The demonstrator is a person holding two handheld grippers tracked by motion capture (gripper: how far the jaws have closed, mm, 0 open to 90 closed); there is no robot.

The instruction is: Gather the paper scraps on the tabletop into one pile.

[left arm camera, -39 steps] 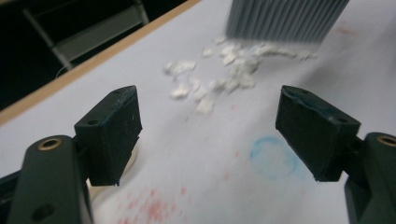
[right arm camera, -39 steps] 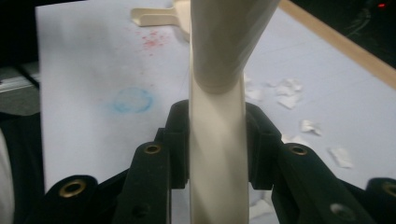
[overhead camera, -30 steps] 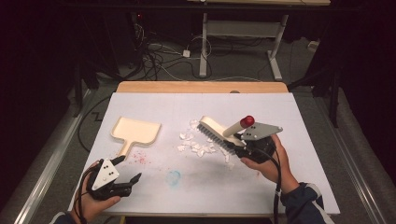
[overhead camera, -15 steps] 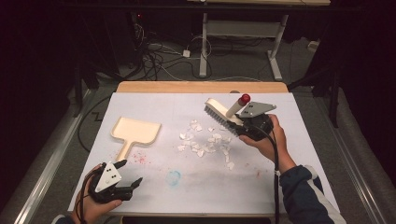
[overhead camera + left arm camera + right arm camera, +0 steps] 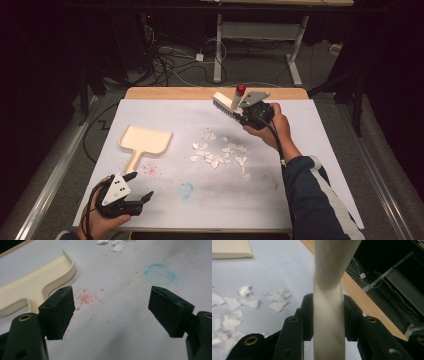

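Holding the brush [image 5: 226, 106] by its handle in my right gripper [image 5: 250, 112], far of the scraps [image 5: 220, 154] | left gripper [image 5: 131, 189] open, empty, near the dustpan [image 5: 145, 142] | advice: drop bristles behind scraps, sweep left toward pan, steady it first.

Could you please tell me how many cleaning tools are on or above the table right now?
2: a cream dustpan lying at the table's left, and a brush held above the far edge in the right tongs.
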